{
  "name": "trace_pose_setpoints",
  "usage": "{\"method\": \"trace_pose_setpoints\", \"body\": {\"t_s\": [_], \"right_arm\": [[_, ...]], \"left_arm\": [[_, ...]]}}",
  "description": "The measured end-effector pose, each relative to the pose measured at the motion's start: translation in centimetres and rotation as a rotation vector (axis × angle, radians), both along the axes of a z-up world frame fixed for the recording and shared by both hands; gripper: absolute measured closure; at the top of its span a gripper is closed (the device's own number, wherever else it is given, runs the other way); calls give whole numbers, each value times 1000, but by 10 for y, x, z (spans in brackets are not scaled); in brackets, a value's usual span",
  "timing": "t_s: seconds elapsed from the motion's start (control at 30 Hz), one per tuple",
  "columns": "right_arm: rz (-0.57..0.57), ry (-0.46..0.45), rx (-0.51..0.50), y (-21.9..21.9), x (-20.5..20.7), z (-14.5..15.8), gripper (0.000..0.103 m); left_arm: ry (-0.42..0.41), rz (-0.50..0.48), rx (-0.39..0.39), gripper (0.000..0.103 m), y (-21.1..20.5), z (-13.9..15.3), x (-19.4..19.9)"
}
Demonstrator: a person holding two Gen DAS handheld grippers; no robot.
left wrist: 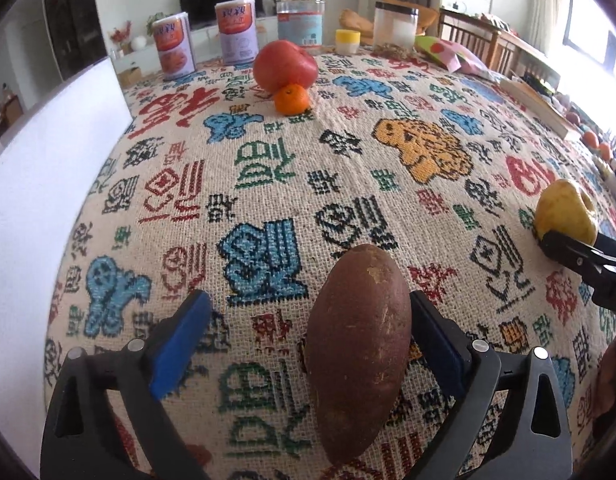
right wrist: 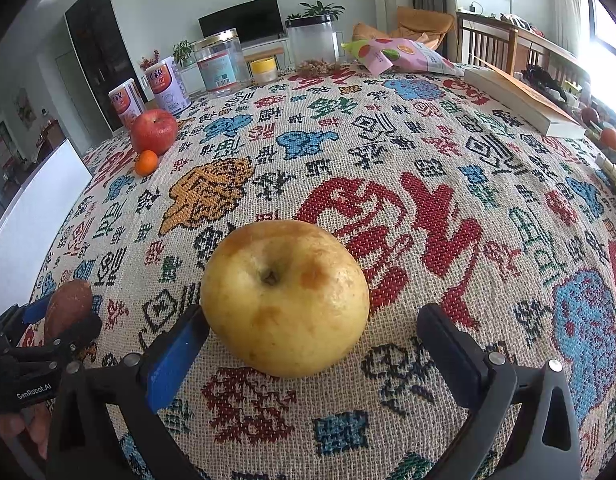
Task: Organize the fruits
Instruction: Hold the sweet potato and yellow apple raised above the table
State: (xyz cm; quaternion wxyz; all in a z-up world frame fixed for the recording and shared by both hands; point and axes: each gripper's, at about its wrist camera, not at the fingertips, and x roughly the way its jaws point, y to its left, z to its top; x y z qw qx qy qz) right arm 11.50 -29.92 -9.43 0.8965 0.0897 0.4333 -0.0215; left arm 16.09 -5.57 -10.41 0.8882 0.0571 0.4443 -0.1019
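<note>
A brown sweet potato (left wrist: pixel 358 354) lies on the patterned tablecloth (left wrist: pixel 267 184) between the fingers of my left gripper (left wrist: pixel 308 328), which is open; it rests against the right finger and the left finger stands apart. A yellow apple (right wrist: pixel 285 296) sits between the fingers of my right gripper (right wrist: pixel 312 344), which is open; the left finger is close to it, the right finger apart. A red apple (left wrist: pixel 284 65) and a small orange (left wrist: pixel 291 99) touch each other at the far side. In the right wrist view the red apple (right wrist: pixel 153 130), orange (right wrist: pixel 146 162) and sweet potato (right wrist: pixel 67 306) show at left.
Two cans (left wrist: pixel 205 38), a clear jar (left wrist: pixel 300 20), a white-filled jar (left wrist: pixel 395 24) and a small yellow pot (left wrist: pixel 347 41) line the far edge. A snack bag (right wrist: pixel 400 55) and a book (right wrist: pixel 520 98) lie far right. A white board (left wrist: pixel 47 216) stands at the left.
</note>
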Motion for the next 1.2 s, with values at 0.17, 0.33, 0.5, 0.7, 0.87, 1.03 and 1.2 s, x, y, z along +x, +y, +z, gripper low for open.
{"method": "trace_pose_setpoints", "body": {"t_s": [0.17,0.33,0.5,0.7,0.87,1.03,1.2], "right_arm": [[1,1,-3,1,1,0,0],[1,1,-2,0,0,0,0],[0,-1,3,0,1,0,0],[0,-5,12,-1,0,0,0],[-1,-27,55,-6,-4,2,0],[-17,-65,147,-17,-9,3,0],[-15,-51,114,-13,-6,2,0]], "left_arm": [[1,1,-2,4,0,0,0],[1,1,-2,4,0,0,0],[1,1,-2,3,0,0,0],[1,1,-2,3,0,0,0],[1,1,-2,3,0,0,0],[1,1,-2,3,0,-1,0],[1,1,-2,3,0,0,0]]}}
